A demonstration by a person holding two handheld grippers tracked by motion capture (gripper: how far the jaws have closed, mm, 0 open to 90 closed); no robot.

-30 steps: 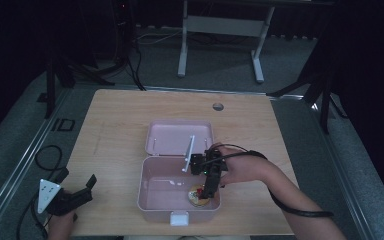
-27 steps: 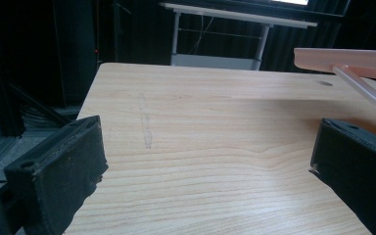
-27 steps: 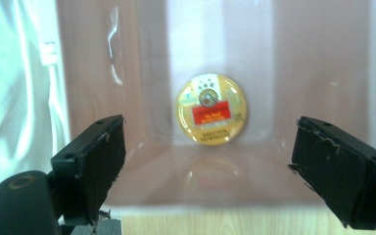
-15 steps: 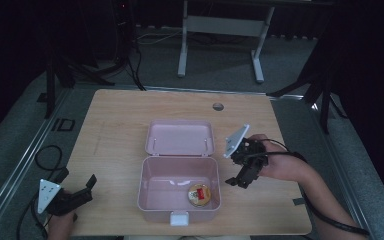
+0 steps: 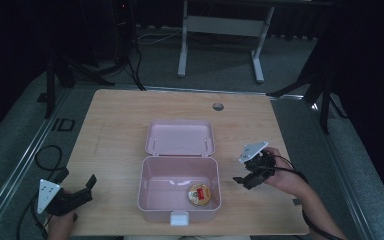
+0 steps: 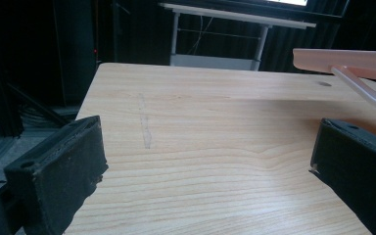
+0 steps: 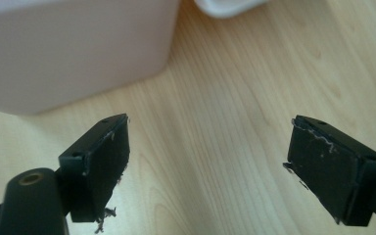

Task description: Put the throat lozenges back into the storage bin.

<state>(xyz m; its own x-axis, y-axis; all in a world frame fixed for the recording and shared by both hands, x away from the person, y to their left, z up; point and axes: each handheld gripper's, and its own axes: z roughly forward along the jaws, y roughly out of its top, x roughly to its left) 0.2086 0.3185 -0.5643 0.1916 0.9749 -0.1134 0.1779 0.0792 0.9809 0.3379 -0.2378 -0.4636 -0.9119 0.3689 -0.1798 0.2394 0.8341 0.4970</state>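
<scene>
From above, the open pink box (image 5: 179,190) sits mid-table, its lid (image 5: 180,137) laid back flat, with a round yellow packet (image 5: 199,194) inside near its front right corner. In the left gripper view, the left gripper (image 6: 203,166) gapes wide over bare table (image 6: 200,112), empty. In the right gripper view, the right gripper (image 7: 208,164) is likewise spread wide and empty, just beside the box's wall.

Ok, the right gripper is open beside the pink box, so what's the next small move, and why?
Probably bring the right gripper up to the lid and start folding it shut. The round item already lies in the pink box, the lid lies flat open behind it, and the right jaws stand apart with nothing between them. The left gripper sits far off at the table's corner.
</scene>
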